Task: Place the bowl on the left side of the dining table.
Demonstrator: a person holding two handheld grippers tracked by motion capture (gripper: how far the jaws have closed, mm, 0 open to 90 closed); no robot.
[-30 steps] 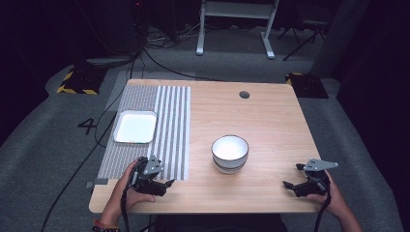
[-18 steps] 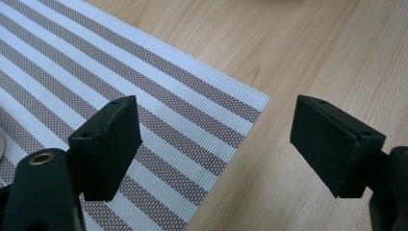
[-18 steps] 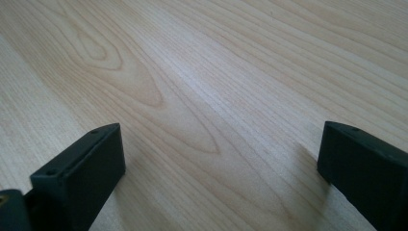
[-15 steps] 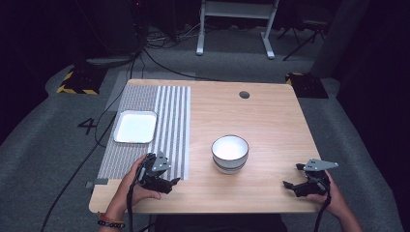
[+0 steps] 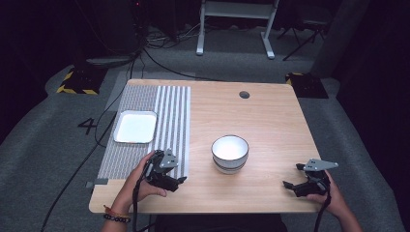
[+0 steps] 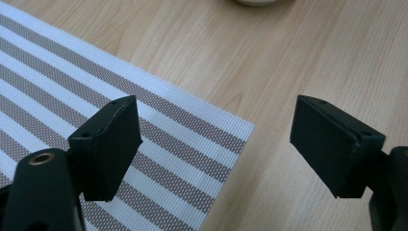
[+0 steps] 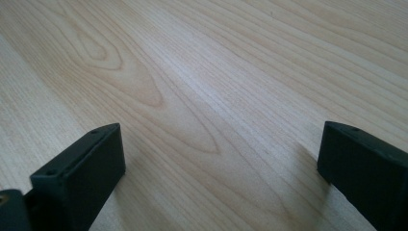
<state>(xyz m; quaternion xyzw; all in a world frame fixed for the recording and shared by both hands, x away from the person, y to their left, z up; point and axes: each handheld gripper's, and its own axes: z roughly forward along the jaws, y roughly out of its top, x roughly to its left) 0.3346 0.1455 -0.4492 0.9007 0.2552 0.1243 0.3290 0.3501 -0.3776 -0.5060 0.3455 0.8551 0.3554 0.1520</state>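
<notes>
Pale wooden worktop (image 5: pixel 270 121), dark room behind. Left gripper (image 6: pixel 216 144), jaws apart, straddling grey-and-white striped woven placemat (image 6: pixel 91 91) corner, probably to grab it. Right gripper (image 5: pixel 297 183) parked, jaws apart, holding nothing.

A light wooden table (image 5: pixel 270 121) carries a striped grey-and-white placemat (image 5: pixel 171 116) at nine o'clock, a white bowl (image 5: pixel 230 153) just below centre, and a cable hole (image 5: pixel 244 94) toward twelve o'clock.

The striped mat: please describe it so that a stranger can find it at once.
On the wooden table, look at its left part. The striped mat lies flat there, carrying a white tray, with its near corner beside the left gripper. It alone has grey and white stripes.
</notes>
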